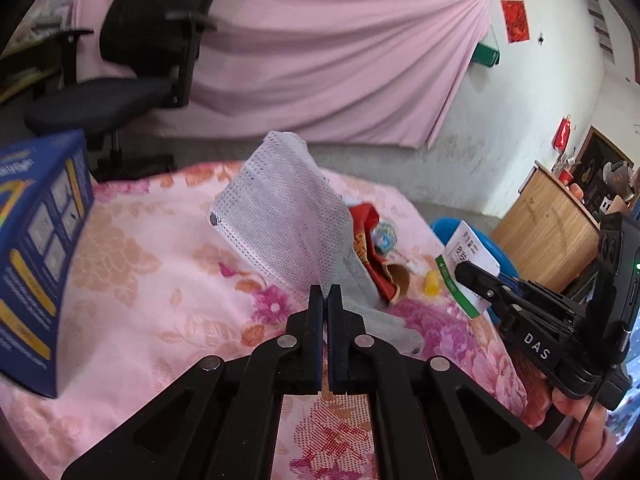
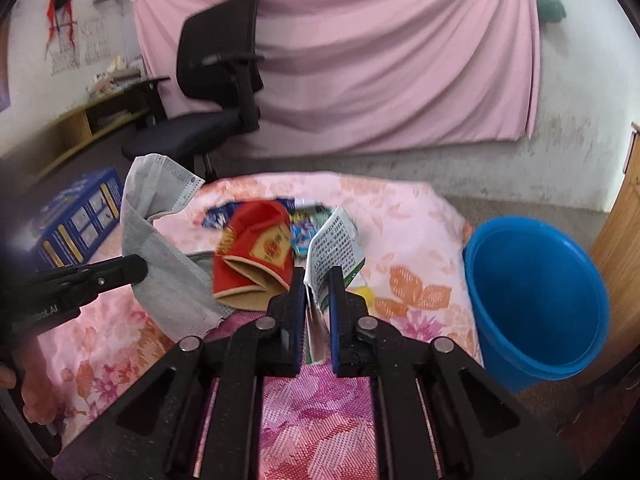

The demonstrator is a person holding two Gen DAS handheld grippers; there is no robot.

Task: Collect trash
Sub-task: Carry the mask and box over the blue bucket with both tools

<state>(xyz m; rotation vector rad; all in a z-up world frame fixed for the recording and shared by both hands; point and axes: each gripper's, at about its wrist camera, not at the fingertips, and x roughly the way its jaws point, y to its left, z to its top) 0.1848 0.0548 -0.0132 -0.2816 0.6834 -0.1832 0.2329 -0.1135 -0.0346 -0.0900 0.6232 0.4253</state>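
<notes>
Above floral tablecloth (image 2: 404, 216): face mask (image 1: 280, 216) pinched at lower edge in left gripper (image 1: 325, 292), jaws together on fabric. Light, limp, drapes; hold near edge, expect sway. Printed carton (image 2: 334, 246) clamped upright in right gripper (image 2: 317, 280); thin, creasable, likely light. Red packet (image 2: 256, 256) loose on cloth between them. Blue bucket (image 2: 536, 300) at right, beside table, open.

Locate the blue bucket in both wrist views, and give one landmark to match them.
Left wrist: blue bucket is right of centre, only a sliver showing past the bed's far edge, mostly hidden behind the white-and-green carton held in the right gripper.
Right wrist: blue bucket is at the lower right, fully in view, open mouth facing the camera, beside the bed.
Shared landmark: the black office chair against the pink curtain.
</notes>
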